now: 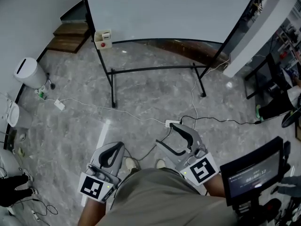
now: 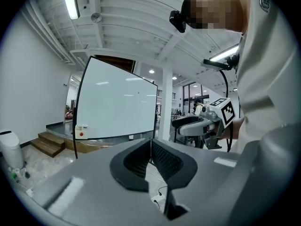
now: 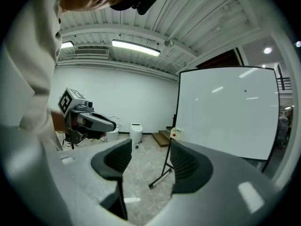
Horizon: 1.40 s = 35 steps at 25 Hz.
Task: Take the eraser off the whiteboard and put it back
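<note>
The whiteboard [image 1: 164, 11] stands on a black frame ahead of me. A small white eraser [image 1: 103, 38] with a red spot clings to its lower left corner, also seen in the left gripper view [image 2: 81, 131] and the right gripper view [image 3: 176, 133]. Both grippers are held low near the person's body, well short of the board. My left gripper [image 1: 118, 146] has its dark pads [image 2: 162, 159] pressed together on nothing. My right gripper [image 1: 165, 134] stands open, with only floor showing between its pads [image 3: 188, 164]. Each gripper appears in the other's view: right gripper [image 2: 188, 124], left gripper [image 3: 101, 122].
The board's black stand legs [image 1: 113, 86] rest on grey marbled floor. White cables and a power strip [image 1: 173, 123] lie between me and the stand. A white bin [image 1: 28, 72] and wooden steps [image 1: 70, 34] are at the left, a white pillar [image 1: 263, 27] and a screen [image 1: 254, 173] at the right.
</note>
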Each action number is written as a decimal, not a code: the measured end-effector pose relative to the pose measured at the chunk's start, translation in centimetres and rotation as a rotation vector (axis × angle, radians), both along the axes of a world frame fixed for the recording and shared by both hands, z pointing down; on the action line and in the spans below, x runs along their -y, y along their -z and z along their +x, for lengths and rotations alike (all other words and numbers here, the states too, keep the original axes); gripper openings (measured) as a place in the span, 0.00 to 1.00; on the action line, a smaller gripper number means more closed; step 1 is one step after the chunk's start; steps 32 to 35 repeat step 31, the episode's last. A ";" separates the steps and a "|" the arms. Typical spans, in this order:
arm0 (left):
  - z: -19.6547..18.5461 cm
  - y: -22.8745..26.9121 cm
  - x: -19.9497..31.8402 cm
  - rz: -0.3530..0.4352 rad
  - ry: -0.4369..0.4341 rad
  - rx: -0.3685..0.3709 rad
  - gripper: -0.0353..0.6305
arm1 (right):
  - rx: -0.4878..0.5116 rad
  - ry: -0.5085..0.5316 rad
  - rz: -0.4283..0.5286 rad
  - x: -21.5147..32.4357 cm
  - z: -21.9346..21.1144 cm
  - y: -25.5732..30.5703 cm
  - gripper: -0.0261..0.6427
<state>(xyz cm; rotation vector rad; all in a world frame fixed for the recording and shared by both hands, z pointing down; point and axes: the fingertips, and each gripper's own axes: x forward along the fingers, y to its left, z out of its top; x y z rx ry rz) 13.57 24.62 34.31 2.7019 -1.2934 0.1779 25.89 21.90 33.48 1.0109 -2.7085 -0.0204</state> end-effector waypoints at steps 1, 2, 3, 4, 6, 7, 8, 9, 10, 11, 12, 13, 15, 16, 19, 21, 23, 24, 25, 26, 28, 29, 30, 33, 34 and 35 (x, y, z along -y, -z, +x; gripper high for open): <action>0.8 -0.1 -0.1 -0.004 0.001 0.002 0.07 | 0.000 0.003 0.000 0.0 0.8 -0.1 0.43; 1.5 -0.1 -0.2 -0.005 0.007 0.008 0.07 | 0.003 0.008 0.003 -0.1 1.5 -0.1 0.43; 2.1 -0.2 -0.3 -0.005 0.018 0.016 0.07 | 0.007 0.013 0.006 -0.1 2.2 -0.2 0.43; 2.7 -0.2 -0.4 -0.006 0.029 0.025 0.07 | 0.010 0.018 0.007 -0.2 2.9 -0.1 0.43; 4.0 -0.1 -0.6 -0.010 0.039 0.033 0.07 | 0.012 0.031 0.008 -0.4 4.1 0.0 0.43; 4.5 0.0 -0.6 -0.008 0.044 0.035 0.07 | 0.011 0.037 0.008 -0.5 4.6 0.0 0.43; 4.9 0.1 -0.6 -0.002 0.048 0.038 0.07 | 0.009 0.041 0.006 -0.6 4.9 -0.1 0.42; 5.3 0.2 -0.6 0.004 0.049 0.039 0.07 | 0.008 0.045 0.001 -0.6 5.3 -0.2 0.42; 5.8 0.2 -0.7 0.007 0.051 0.038 0.07 | 0.008 0.049 -0.003 -0.7 5.6 -0.3 0.41; 6.3 0.2 -0.9 0.003 0.052 0.036 0.07 | 0.008 0.055 -0.003 -0.8 6.0 -0.4 0.41; 6.8 0.1 -1.0 -0.004 0.051 0.034 0.07 | 0.009 0.061 0.000 -0.8 6.3 -0.3 0.41; 7.2 0.0 -1.2 -0.009 0.050 0.034 0.07 | 0.008 0.064 0.004 -0.8 6.6 -0.3 0.41; 7.8 -0.1 -1.2 -0.008 0.052 0.033 0.07 | 0.001 0.069 0.007 -0.7 7.1 -0.3 0.41; 7.9 -0.2 -1.2 -0.001 0.056 0.034 0.07 | -0.004 0.072 0.007 -0.7 7.3 -0.5 0.41; 8.4 -0.8 -1.6 -0.017 0.056 0.036 0.07 | -0.014 0.079 0.008 -0.9 7.6 -1.0 0.41; 8.6 -1.0 -1.6 -0.018 0.058 0.036 0.07 | -0.013 0.085 0.013 -0.9 7.8 -1.1 0.41; 8.7 -1.0 -1.4 0.002 0.067 0.034 0.07 | -0.008 0.087 0.017 -0.9 7.8 -1.2 0.41; 8.8 -1.1 -1.4 0.003 0.066 0.034 0.07 | -0.006 0.085 0.018 -0.9 7.9 -1.2 0.41; 8.9 -1.2 -1.4 -0.003 0.060 0.036 0.07 | -0.006 0.083 0.018 -0.9 8.0 -1.2 0.41; 9.1 -1.3 -1.5 -0.014 0.050 0.039 0.07 | -0.007 0.080 0.018 -0.8 8.1 -1.3 0.41; 9.3 -1.5 -1.5 -0.026 0.037 0.044 0.07 | -0.011 0.077 0.019 -0.7 8.2 -1.4 0.41; 9.4 -1.5 -1.5 -0.027 0.034 0.045 0.07 | -0.013 0.076 0.019 -0.7 8.2 -1.5 0.41; 9.4 -1.5 -1.4 -0.027 0.031 0.045 0.07 | -0.015 0.075 0.019 -0.6 8.2 -1.5 0.41; 9.4 -1.5 -1.4 -0.028 0.029 0.046 0.07 | -0.017 0.074 0.019 -0.6 8.2 -1.6 0.41; 9.4 -1.5 -1.4 -0.028 0.029 0.046 0.07 | -0.017 0.074 0.019 -0.6 8.2 -1.6 0.41; 9.4 -1.5 -1.4 -0.028 0.029 0.046 0.07 | -0.017 0.074 0.019 -0.6 8.2 -1.6 0.41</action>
